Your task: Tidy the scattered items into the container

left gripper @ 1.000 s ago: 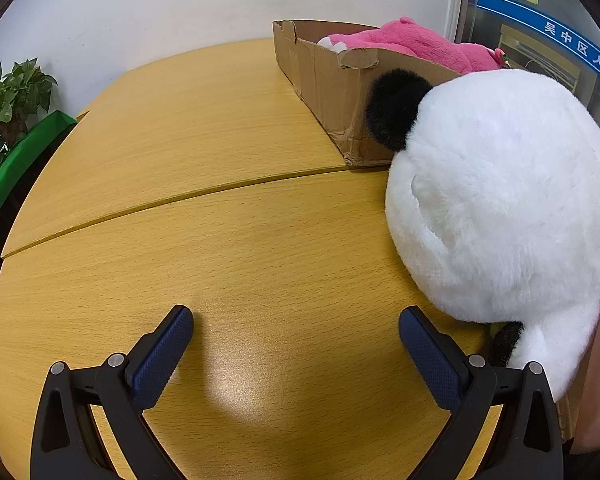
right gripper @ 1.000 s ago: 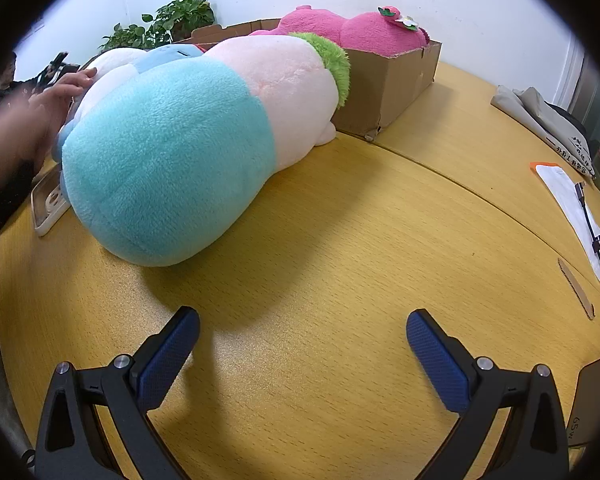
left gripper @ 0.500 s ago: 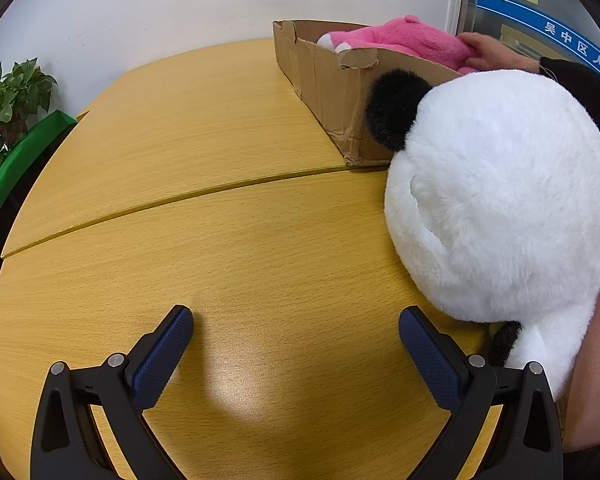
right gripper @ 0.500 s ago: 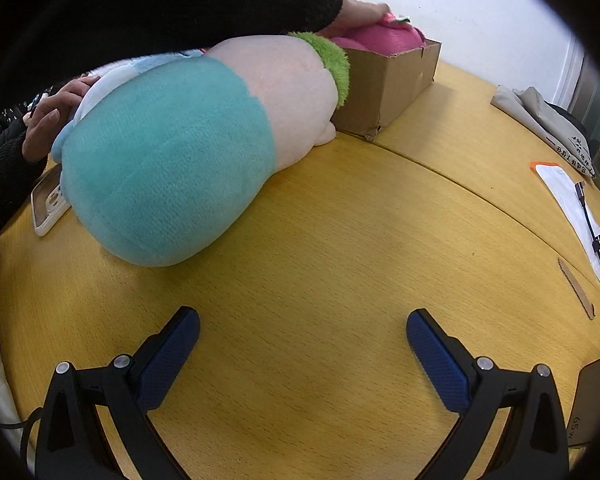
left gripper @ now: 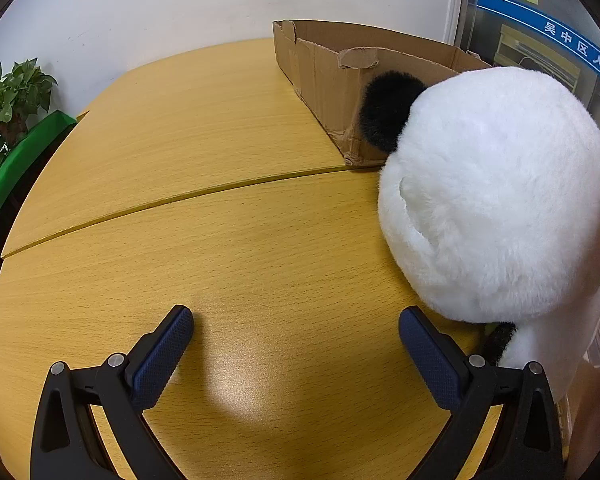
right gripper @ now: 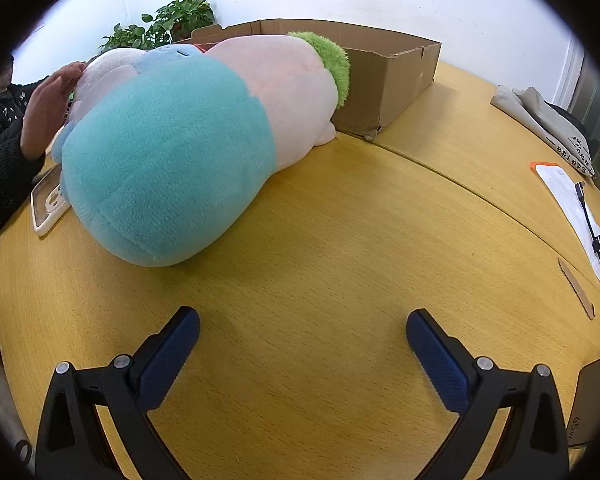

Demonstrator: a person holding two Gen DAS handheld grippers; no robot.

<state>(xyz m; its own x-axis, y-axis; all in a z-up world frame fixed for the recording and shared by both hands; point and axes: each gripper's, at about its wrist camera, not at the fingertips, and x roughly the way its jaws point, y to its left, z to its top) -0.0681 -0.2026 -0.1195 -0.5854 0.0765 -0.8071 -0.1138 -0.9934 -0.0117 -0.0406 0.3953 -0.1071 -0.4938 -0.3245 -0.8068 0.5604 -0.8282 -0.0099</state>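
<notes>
A cardboard box [left gripper: 340,68] stands at the back of the wooden table; it also shows in the right wrist view [right gripper: 388,76]. A big white panda plush [left gripper: 496,208] with a black ear lies against the box's near corner, right of my left gripper [left gripper: 296,328], which is open and empty above the table. In the right wrist view a large teal and pink plush [right gripper: 188,148] with a green tuft lies on the table against the box, ahead and left of my right gripper [right gripper: 302,328], which is open and empty.
A potted plant [left gripper: 8,104] on a green ledge stands at the left. A person's hand [right gripper: 48,108] touches the far plush end; a phone [right gripper: 48,204] lies beside it. Papers and a cable [right gripper: 580,208], a grey cloth [right gripper: 540,116] and a dark adapter [right gripper: 596,396] lie at the right.
The pink plush that filled the box is gone from it; a person's arm reached in and took it out. Both grippers have stayed still and open.
</notes>
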